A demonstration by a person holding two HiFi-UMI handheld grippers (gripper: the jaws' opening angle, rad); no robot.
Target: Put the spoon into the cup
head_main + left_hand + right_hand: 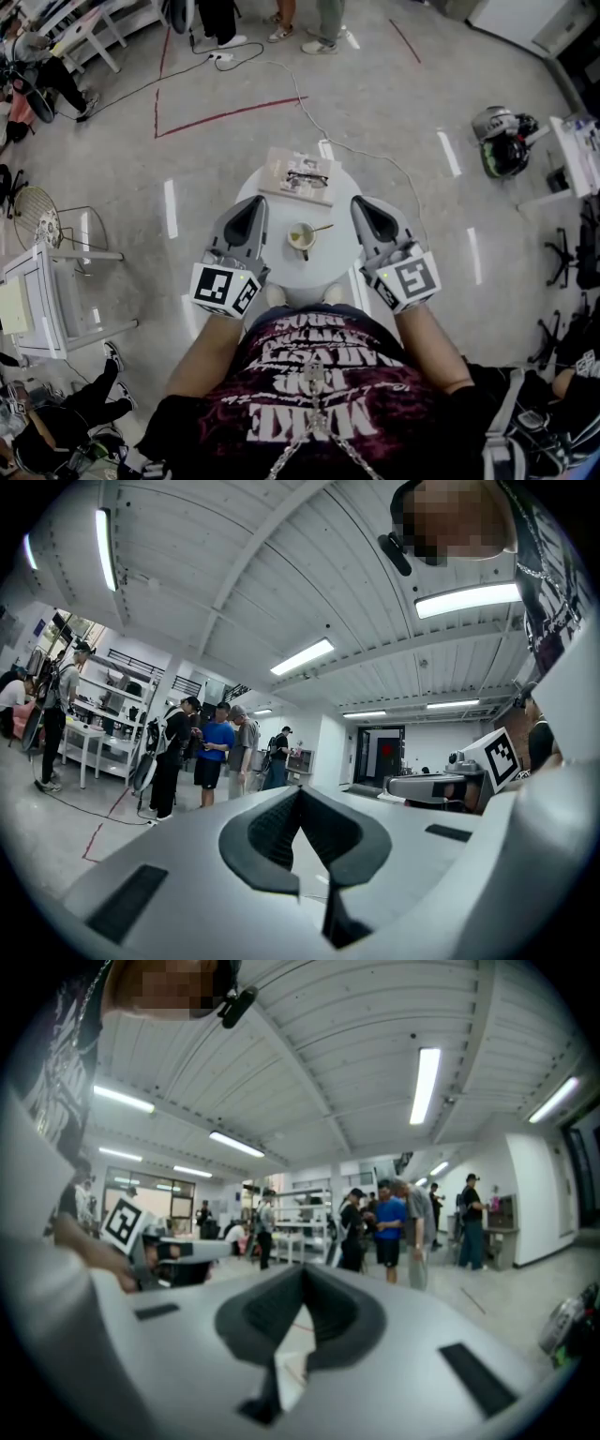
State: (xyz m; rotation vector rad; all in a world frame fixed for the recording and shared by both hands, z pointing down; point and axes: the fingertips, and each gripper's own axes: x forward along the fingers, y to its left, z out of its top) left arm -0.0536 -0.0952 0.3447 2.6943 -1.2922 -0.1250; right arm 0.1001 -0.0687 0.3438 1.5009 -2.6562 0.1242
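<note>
At the left of the head view, the person's bare left forearm (202, 349) reaches forward from the body toward 12 o'clock. It carries the left gripper (257, 206) level over the near left edge of a small round white table (330, 270). Its marker cube (225, 289) sits at the wrist end and the dark jaws point away from the person. In the left gripper view, the left gripper (300, 794) has its jaws closed tip to tip, with nothing caught between them.

A cup (301, 238) stands on the table at about 4 o'clock from the left gripper's tips, near them but apart. The spoon (322, 228) already sits in the cup, its thin handle leaning out over the rim toward 2 o'clock. At 12 o'clock from the cup, on the far edge of the table, lies a book (286, 169) with a pair of glasses (307, 178) resting on it.

Further right, the right forearm (433, 349) mirrors the left one. The right gripper (360, 206) hangs over the table's near right edge, nose tipped very slightly down, marker cube (409, 279) at the wrist end. The right gripper view shows the right gripper (303, 1274) with its jaws pressed together and empty. The cup lies at about 8 o'clock from this gripper's tips, near but not touching, and the spoon handle points toward it without reaching it. The cup thus stands between the two grippers.
</note>
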